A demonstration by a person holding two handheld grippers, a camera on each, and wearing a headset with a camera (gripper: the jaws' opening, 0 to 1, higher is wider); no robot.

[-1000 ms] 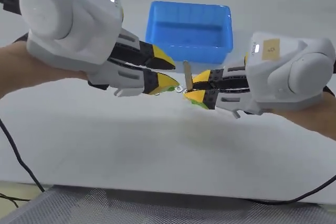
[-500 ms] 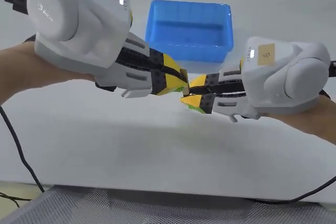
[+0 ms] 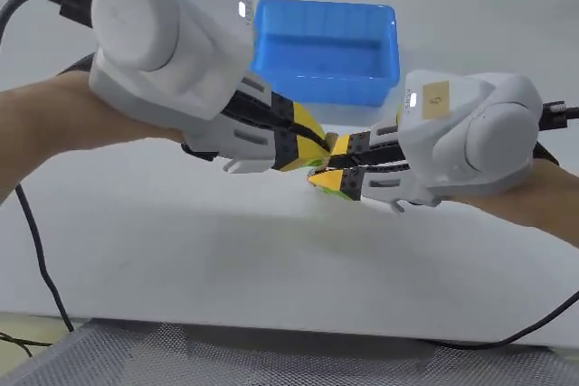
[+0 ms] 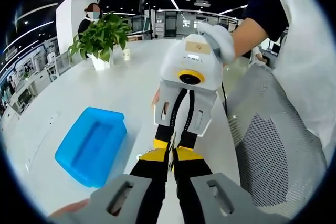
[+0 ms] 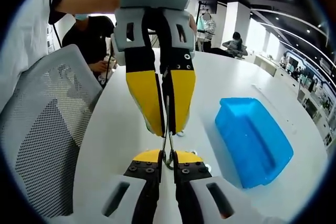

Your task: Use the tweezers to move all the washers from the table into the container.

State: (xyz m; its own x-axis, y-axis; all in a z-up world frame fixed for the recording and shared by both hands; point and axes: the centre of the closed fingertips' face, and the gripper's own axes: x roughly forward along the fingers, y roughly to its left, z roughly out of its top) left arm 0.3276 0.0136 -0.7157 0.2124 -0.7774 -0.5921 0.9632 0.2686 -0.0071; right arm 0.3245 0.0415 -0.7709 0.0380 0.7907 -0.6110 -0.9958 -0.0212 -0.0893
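Tweezers (image 5: 168, 142), thin and silver, sit at the centre of the right gripper view, and we see them caught between both grippers at once. The left gripper (image 4: 170, 157) reaches down from the top of that frame. Its yellow fingers are pressed close on the tweezers' two arms, with only a narrow slit between them. The right gripper (image 5: 168, 157) rises from the bottom edge, its black and yellow fingers pinching the tweezers' lower end. In the head view the two sets of tips meet nose to nose at mid-frame, and there the tweezers are hidden from us.

Just beside the left fingers in the right gripper view lies a small pale speck (image 5: 181, 134) on the white table (image 3: 226, 250). It is too small for us to tell whether it is a washer.

Behind the grippers, in the upper middle of the head view, stands the blue container (image 3: 321, 86). It is apart from both grippers, and we see a plain blue floor inside it.

One second ago the tweezers stood upright above the right fingertips, with the left fingers spread and short of them. Now the left gripper has come across toward the middle of the frame and closed on the tweezers.
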